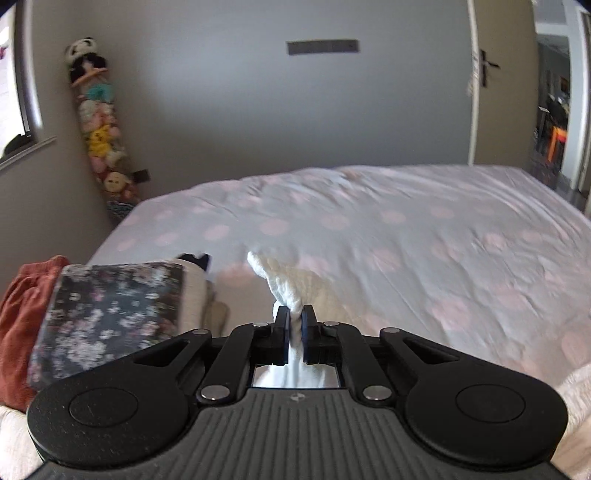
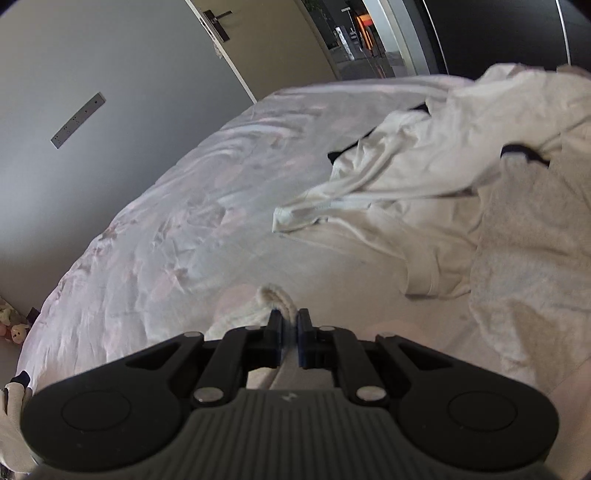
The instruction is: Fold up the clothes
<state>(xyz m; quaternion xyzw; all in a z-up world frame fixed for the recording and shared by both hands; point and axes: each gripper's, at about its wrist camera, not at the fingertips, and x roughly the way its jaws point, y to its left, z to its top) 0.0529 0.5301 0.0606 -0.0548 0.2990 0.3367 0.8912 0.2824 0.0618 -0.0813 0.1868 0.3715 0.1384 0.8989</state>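
Note:
My left gripper (image 1: 294,314) is shut on a corner of a white textured cloth (image 1: 284,278), whose tip sticks up past the fingers above the bed. My right gripper (image 2: 291,318) is shut on another bunched edge of a white textured cloth (image 2: 275,295); whether it is the same piece I cannot tell. More of that fabric hangs below both grippers, hidden by their bodies. The bed (image 1: 406,229) has a pale sheet with pink dots.
At the left lies a stack of folded clothes: a dark floral piece (image 1: 110,306) over a rust-red one (image 1: 22,317). Unfolded white and grey garments (image 2: 461,166) lie in a heap at the right. A column of plush toys (image 1: 99,129) stands in the wall corner. A doorway (image 2: 369,33) opens beyond the bed.

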